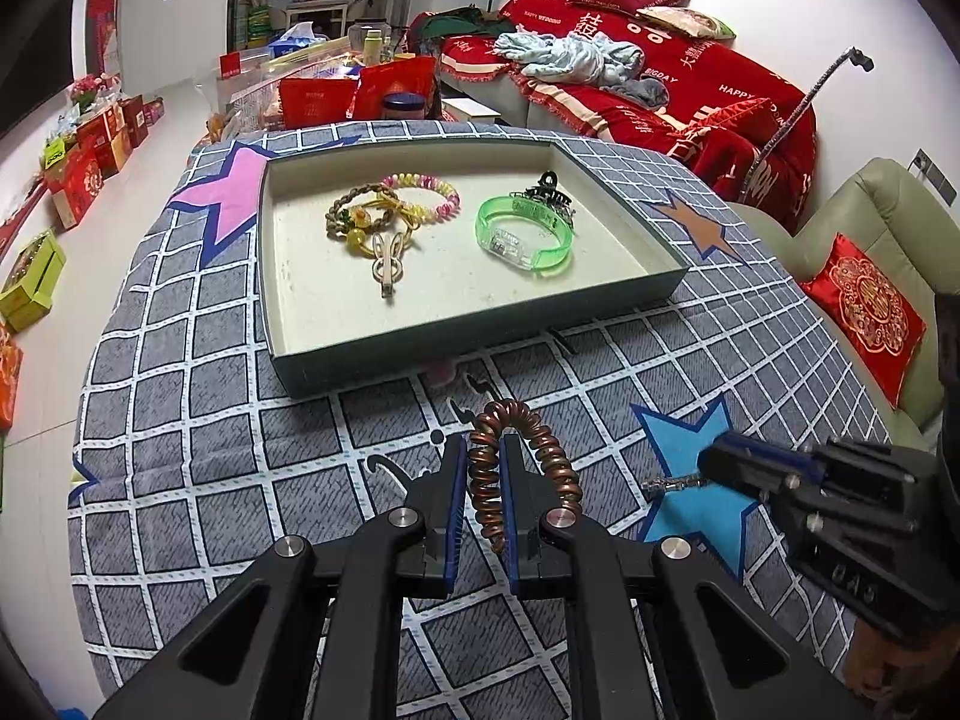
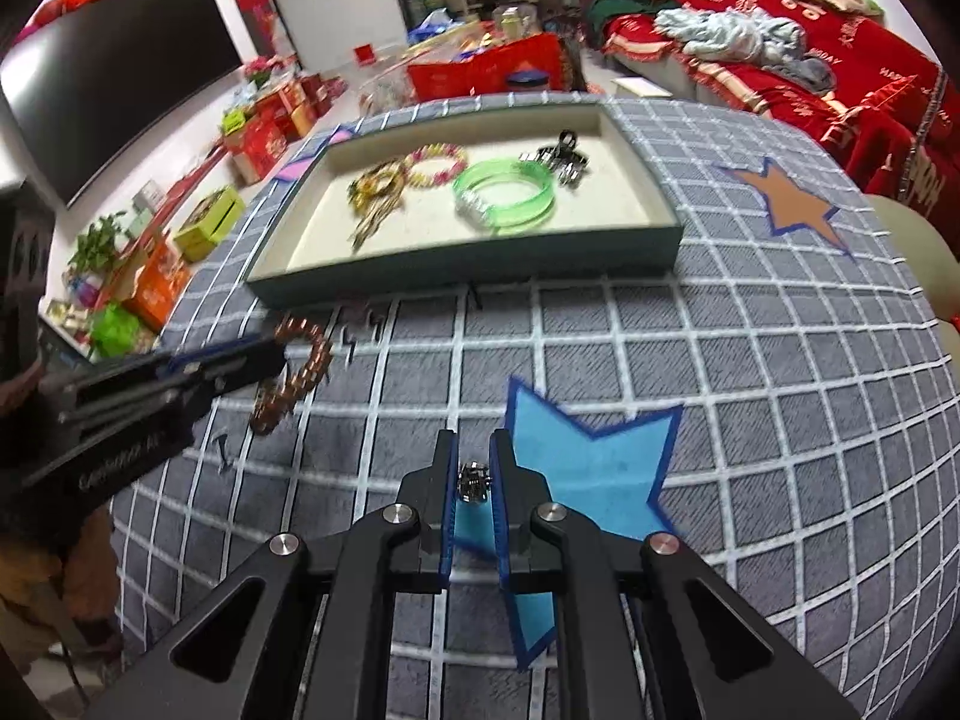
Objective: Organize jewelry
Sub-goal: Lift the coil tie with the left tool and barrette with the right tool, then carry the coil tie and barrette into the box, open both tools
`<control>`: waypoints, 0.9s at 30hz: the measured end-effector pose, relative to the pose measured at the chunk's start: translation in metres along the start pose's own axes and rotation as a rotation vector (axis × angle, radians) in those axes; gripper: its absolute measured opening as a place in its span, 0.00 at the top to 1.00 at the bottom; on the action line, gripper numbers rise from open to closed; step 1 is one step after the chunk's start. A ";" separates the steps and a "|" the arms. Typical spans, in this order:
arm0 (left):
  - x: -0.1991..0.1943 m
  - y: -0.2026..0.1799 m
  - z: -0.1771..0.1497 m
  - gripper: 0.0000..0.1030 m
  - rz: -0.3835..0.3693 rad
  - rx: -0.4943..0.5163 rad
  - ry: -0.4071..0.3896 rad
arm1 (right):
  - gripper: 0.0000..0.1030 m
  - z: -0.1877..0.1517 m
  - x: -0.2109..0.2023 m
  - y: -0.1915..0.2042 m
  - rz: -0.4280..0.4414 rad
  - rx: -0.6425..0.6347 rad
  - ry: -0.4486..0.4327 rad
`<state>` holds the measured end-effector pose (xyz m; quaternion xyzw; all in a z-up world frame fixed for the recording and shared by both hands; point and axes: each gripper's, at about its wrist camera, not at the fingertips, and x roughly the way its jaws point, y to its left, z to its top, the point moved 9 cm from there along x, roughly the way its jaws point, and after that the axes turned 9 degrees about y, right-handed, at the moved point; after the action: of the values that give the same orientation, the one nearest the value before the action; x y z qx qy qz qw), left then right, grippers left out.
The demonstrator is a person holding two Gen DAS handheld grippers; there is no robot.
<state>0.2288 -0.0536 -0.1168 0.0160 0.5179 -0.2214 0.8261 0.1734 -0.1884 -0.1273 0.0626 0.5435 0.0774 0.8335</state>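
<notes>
Grippers both loaded: our left gripper [image 1: 485, 450] clamps the copper spiral hair tie [image 1: 522, 468]; our right gripper [image 2: 471, 462] pinches a small silver trinket [image 2: 474, 482] above the bench [image 2: 750, 360]

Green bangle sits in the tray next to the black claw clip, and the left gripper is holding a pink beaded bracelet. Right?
Not quite. The left gripper holds a copper spiral hair tie, as the left wrist view shows. The green bangle does sit in the tray beside the black claw clip.

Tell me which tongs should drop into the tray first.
Left, probably. The left tongs, shut on the coppery spiral hair tie, sit nearer the grey-green cardboard tray; the right tongs, pinching a small silver metal piece, hang further back.
</notes>
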 end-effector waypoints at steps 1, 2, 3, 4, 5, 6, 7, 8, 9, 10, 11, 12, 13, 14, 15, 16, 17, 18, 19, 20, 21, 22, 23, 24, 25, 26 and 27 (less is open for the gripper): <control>0.000 0.000 0.000 0.72 0.000 0.000 0.001 | 0.88 -0.002 0.002 0.000 0.005 -0.003 0.013; 0.001 -0.001 -0.001 0.72 -0.001 0.000 0.002 | 0.83 -0.005 0.007 -0.001 0.005 -0.006 0.030; 0.001 -0.001 -0.001 0.72 -0.003 -0.001 0.002 | 0.79 -0.008 0.010 -0.001 -0.001 -0.007 0.046; 0.001 -0.002 -0.001 0.72 -0.004 0.000 0.002 | 0.69 -0.010 0.014 -0.003 -0.009 -0.006 0.057; 0.000 -0.002 -0.001 0.72 -0.003 0.002 0.000 | 0.64 -0.011 0.017 -0.002 -0.009 -0.008 0.070; 0.000 -0.003 -0.001 0.72 -0.002 0.005 -0.001 | 0.64 -0.013 0.020 -0.001 -0.006 -0.011 0.081; 0.000 -0.003 -0.002 0.72 -0.001 0.006 -0.002 | 0.64 -0.015 0.024 0.000 -0.009 -0.017 0.092; -0.001 -0.003 -0.002 0.72 0.000 0.006 -0.002 | 0.64 -0.017 0.026 0.001 -0.020 -0.027 0.102; -0.001 -0.003 -0.002 0.72 0.000 0.005 -0.002 | 0.64 -0.019 0.029 0.002 -0.031 -0.035 0.112; -0.001 -0.002 -0.002 0.72 -0.001 0.003 -0.001 | 0.64 -0.021 0.030 0.003 -0.045 -0.047 0.123; -0.001 -0.002 -0.002 0.72 0.000 0.002 -0.001 | 0.64 -0.023 0.031 0.005 -0.063 -0.064 0.120; 0.000 -0.002 -0.002 0.72 0.000 0.004 0.000 | 0.64 -0.024 0.031 0.007 -0.087 -0.084 0.126; 0.000 -0.002 -0.003 0.72 0.001 0.004 0.001 | 0.67 -0.024 0.031 0.006 -0.104 -0.096 0.130; 0.000 -0.001 -0.003 0.72 0.001 0.004 0.003 | 0.78 -0.025 0.031 0.007 -0.129 -0.111 0.131; 0.000 -0.001 -0.004 0.72 0.000 0.004 0.005 | 0.84 -0.025 0.031 0.009 -0.139 -0.123 0.129; 0.001 -0.001 -0.004 0.72 -0.001 0.004 0.005 | 0.83 -0.026 0.031 0.010 -0.136 -0.123 0.130; 0.000 -0.001 -0.004 0.72 0.000 0.004 0.005 | 0.83 -0.026 0.030 0.010 -0.136 -0.121 0.128; 0.000 -0.001 -0.005 0.72 -0.001 0.004 0.005 | 0.83 -0.026 0.030 0.009 -0.133 -0.117 0.124; 0.000 -0.001 -0.005 0.72 -0.002 0.003 0.005 | 0.83 -0.025 0.029 0.007 -0.131 -0.110 0.120; 0.000 -0.002 -0.005 0.72 -0.001 0.002 0.004 | 0.83 -0.025 0.028 0.007 -0.128 -0.103 0.114; 0.000 -0.001 -0.005 0.72 -0.001 0.001 0.002 | 0.83 -0.024 0.026 0.005 -0.123 -0.096 0.107; -0.001 -0.001 -0.004 0.72 -0.001 0.000 0.001 | 0.83 -0.023 0.023 0.004 -0.118 -0.089 0.097; -0.001 -0.001 -0.004 0.72 -0.001 -0.001 0.000 | 0.83 -0.022 0.019 0.003 -0.117 -0.084 0.089; -0.002 -0.001 -0.004 0.72 0.000 -0.001 -0.001 | 0.83 -0.021 0.017 0.003 -0.115 -0.078 0.080; -0.002 -0.001 -0.003 0.72 0.000 -0.001 -0.003 | 0.83 -0.017 0.013 0.003 -0.107 -0.070 0.069; -0.003 -0.001 -0.002 0.72 -0.001 -0.001 -0.005 | 0.83 -0.014 0.010 0.002 -0.100 -0.063 0.059; -0.004 -0.001 -0.001 0.72 -0.001 -0.001 -0.008 | 0.83 -0.010 0.007 0.002 -0.094 -0.056 0.047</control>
<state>0.2258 -0.0528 -0.1133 0.0143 0.5148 -0.2217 0.8280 0.1672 -0.1852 -0.1375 0.0118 0.5630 0.0545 0.8246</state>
